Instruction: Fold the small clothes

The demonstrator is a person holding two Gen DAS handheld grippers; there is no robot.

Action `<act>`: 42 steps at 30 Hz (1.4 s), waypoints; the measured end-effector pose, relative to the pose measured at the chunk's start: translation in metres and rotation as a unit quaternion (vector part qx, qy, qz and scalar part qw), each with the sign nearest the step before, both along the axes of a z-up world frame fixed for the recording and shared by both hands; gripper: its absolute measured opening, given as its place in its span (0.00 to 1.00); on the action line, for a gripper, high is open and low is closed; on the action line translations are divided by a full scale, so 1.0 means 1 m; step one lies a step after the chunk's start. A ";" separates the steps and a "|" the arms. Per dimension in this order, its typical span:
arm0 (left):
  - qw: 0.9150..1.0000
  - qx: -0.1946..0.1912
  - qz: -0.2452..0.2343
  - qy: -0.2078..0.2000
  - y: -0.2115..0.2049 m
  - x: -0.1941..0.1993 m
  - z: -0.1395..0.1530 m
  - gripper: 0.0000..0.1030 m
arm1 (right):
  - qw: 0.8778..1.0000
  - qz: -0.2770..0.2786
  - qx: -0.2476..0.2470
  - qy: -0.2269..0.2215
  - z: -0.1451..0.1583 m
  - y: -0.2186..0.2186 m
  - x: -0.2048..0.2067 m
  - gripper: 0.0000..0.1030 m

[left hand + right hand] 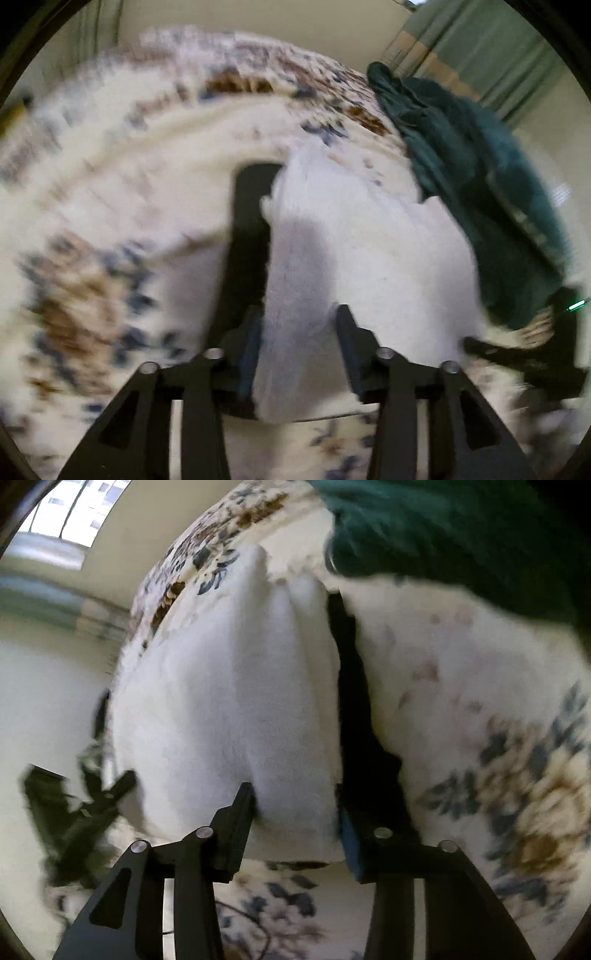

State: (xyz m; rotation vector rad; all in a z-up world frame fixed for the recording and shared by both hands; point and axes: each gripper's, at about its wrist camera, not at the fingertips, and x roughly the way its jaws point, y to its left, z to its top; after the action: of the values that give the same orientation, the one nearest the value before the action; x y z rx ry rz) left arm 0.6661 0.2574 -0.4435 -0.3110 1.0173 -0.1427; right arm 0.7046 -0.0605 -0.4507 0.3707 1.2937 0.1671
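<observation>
Two grippers share one small white fleecy garment (354, 258), which hangs between them above the cream floral-patterned bedspread (110, 192). Left gripper (295, 321): jaws narrowed on the cloth, which runs up between the fingers. Right gripper (295, 805): same, closed onto a bunched fold of the white garment (229, 709). Both views are motion-blurred, so the exact edge held cannot be told.

Judgement: the carry-over stage of a fold. To do it well, keep both grips at equal height and tension so the held edge stays straight, lower it onto the bedspread squarely, and release only once the cloth lies flat.

Beyond the white garment, towards the bedspread's far side, lies a crumpled dark green cloth (480, 166); keep the fold away from it.
</observation>
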 end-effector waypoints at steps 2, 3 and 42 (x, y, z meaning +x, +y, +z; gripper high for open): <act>0.998 0.061 0.015 -0.009 -0.012 -0.010 0.014 0.67 | 0.997 -0.011 -0.076 -0.015 0.017 0.011 -0.006 0.53; 0.997 0.080 0.019 -0.010 -0.016 -0.014 0.018 0.77 | 0.994 -0.015 -0.109 -0.027 0.027 0.016 -0.012 0.53; 0.983 0.140 0.031 -0.116 -0.074 -0.363 0.344 0.95 | 0.931 -0.035 -0.272 -0.240 0.459 0.045 -0.446 1.00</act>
State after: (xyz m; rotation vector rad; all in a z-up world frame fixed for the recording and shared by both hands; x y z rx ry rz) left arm 0.3028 0.1832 -0.0997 -0.0667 0.7834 0.0211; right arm 0.2585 -0.0155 0.0083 -0.1013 0.7924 -0.1586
